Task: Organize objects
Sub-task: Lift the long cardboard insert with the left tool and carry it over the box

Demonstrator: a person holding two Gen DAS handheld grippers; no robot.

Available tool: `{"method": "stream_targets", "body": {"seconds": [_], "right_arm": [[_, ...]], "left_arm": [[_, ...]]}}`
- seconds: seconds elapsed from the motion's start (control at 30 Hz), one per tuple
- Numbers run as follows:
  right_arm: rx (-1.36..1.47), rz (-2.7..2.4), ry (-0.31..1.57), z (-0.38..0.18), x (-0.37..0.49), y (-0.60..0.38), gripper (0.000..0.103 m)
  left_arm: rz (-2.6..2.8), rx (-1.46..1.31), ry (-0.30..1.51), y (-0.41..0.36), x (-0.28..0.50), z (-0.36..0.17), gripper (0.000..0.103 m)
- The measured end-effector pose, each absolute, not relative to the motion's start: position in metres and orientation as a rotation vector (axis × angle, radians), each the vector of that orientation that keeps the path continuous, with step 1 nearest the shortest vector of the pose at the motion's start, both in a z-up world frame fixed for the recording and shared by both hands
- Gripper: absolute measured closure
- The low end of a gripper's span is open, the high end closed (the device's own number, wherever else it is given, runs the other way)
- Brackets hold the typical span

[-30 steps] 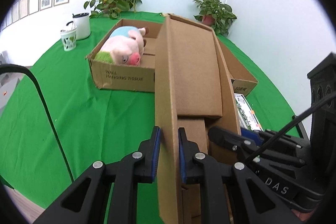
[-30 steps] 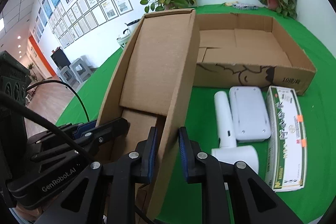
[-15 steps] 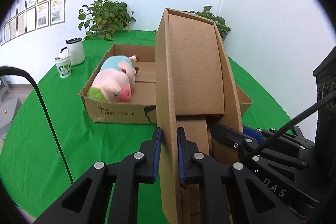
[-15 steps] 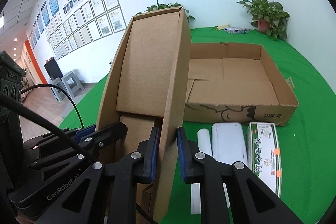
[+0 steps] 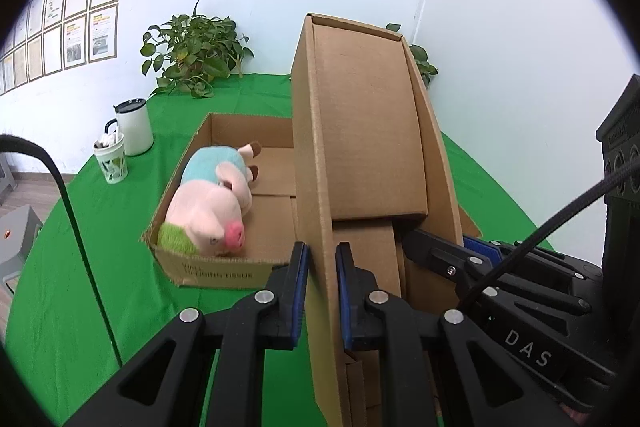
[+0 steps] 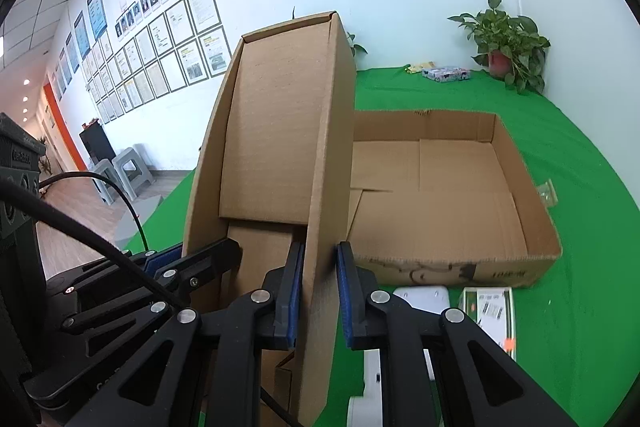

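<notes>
Both grippers hold one long, empty cardboard box (image 5: pixel 368 147) lifted and tilted above the green table. My left gripper (image 5: pixel 321 291) is shut on its left side wall. My right gripper (image 6: pixel 317 291) is shut on its right side wall (image 6: pixel 324 155). A pink plush pig (image 5: pixel 212 205) lies in an open carton (image 5: pixel 216 269) on the left. A second open carton (image 6: pixel 452 195) on the right is empty. A white device (image 6: pixel 420 297) and a green-and-white packet (image 6: pixel 490 311) lie in front of that carton.
A white mug (image 5: pixel 134 127) and a patterned cup (image 5: pixel 112 163) stand at the table's far left. Potted plants (image 5: pixel 192 55) (image 6: pixel 508 43) stand at the back. A small printed box (image 6: pixel 446 73) lies at the far edge. Grey stools (image 6: pixel 124 167) stand on the floor.
Both grippers have raised the held box and tipped its far end upward. The cartons and items on the table now sit lower and farther away in view.
</notes>
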State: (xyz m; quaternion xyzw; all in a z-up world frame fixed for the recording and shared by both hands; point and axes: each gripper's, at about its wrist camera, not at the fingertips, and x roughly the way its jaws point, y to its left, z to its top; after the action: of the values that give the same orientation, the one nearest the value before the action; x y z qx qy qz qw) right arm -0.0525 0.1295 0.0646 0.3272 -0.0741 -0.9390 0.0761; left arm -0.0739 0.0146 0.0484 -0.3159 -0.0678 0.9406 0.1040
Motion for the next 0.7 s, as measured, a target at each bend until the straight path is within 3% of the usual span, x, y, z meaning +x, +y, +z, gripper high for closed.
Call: {"method": "stream_targets", "body": {"seconds": [0.33, 0.7], "right_arm": [[0.989, -2.867, -0.199, 0.107, -0.098, 0.136, 0.089], [1.084, -2.821, -0.247, 0.111, -0.187, 0.146, 0.089]], "left_arm": [[2.771, -0.908, -0.146, 0.015, -0.125, 0.078, 0.091], [2.752, -1.008, -0.177, 0.002, -0.186, 0.072, 0.092]]}}
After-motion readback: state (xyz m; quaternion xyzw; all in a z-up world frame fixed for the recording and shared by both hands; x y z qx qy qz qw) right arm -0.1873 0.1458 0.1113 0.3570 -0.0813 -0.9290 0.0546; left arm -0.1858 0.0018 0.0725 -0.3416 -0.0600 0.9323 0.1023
